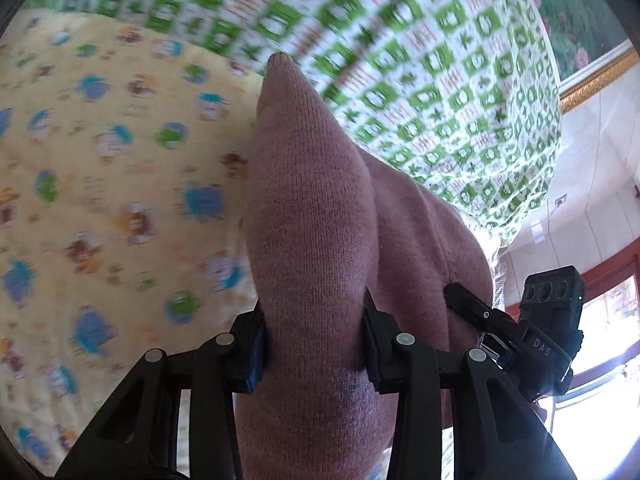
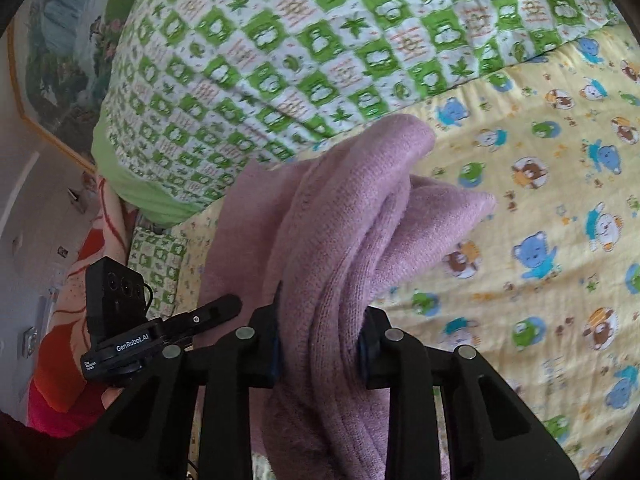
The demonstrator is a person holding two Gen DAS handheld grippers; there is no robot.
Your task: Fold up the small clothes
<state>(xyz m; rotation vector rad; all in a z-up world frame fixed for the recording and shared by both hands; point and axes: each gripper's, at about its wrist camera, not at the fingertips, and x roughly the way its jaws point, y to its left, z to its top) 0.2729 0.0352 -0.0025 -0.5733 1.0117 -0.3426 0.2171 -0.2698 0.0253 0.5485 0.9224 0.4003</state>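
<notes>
Holding pink knit garment aloft over bed: left gripper and right gripper jaws pinching bunched folds. Soft, light, droopy; better gripped at edges. Quilt at 12 o'clock.

Each claw, left claw and right claw, is matte black plastic with blue pads and silver rivets (one reads "GenRobot.AI").

Bed: yellow cotton sheet with cartoon bears, green-and-white checked quilt bunched behind it
Wall: gold-framed landscape mural, pale wall
Window: red-framed window, bright daylight
</notes>
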